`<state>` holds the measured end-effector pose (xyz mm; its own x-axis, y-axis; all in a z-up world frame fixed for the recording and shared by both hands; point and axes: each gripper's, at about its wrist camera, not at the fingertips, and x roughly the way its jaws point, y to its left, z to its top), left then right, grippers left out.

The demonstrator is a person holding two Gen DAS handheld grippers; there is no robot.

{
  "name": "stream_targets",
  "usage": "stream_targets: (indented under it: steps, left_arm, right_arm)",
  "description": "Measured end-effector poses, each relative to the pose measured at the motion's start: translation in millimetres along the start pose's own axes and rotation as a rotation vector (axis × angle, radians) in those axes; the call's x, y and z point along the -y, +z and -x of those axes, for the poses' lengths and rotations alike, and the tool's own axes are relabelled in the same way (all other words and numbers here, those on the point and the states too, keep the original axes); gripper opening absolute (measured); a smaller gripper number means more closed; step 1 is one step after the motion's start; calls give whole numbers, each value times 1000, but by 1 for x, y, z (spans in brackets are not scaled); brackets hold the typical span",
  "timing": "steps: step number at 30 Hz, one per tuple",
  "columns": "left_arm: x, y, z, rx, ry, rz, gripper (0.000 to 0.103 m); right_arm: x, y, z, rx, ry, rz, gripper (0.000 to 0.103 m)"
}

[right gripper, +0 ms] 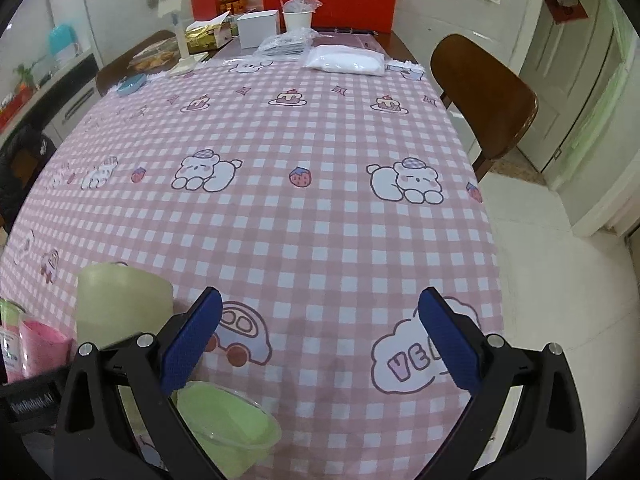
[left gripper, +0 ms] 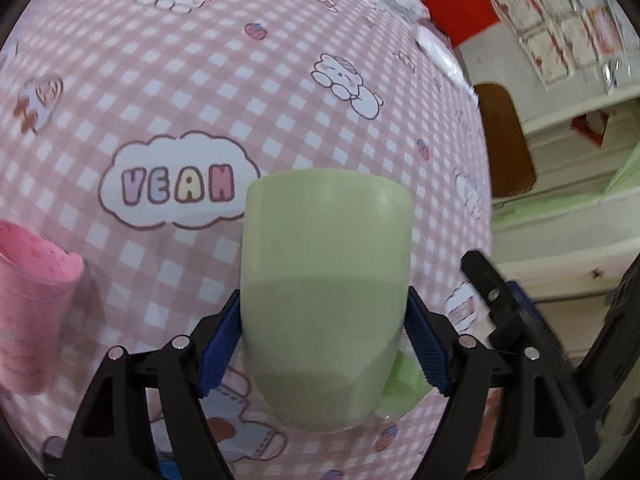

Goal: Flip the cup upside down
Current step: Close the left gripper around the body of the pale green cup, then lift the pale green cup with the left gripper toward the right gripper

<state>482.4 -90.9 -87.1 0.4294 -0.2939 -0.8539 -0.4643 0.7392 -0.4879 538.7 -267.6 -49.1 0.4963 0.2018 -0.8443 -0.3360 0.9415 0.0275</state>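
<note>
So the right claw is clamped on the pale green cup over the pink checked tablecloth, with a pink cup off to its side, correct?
Not quite: the left claw is the one clamped on the pale green cup, as the left wrist view shows. The right claw is open and holds nothing. The pink checked tablecloth and pink cup are as you said.

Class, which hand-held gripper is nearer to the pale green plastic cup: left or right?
Left. The left hand-held gripper is shut on the pale green plastic cup, its blue pads pressing both sides. The right hand-held gripper is open and empty, with the cup off to its left.
</note>
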Motion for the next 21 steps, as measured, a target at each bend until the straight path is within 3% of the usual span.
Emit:
stream_targets:
  steps: [2,9,15,21]
  left_arm:
    - [8,-1,3,16,56,-46,76]
    - [26,-4,30,50,83,-184,76]
    - [34,-10,70,102,73,-265,76]
    - [24,-32,130,174,66,-336,76]
  right_arm:
    - [2,0,4,10,3,-10,95]
    - [6,-4,31,65,3,-58,95]
    - [10,-21,76,144,20,-123,94]
    - [2,-45,125,166,22,-142,94]
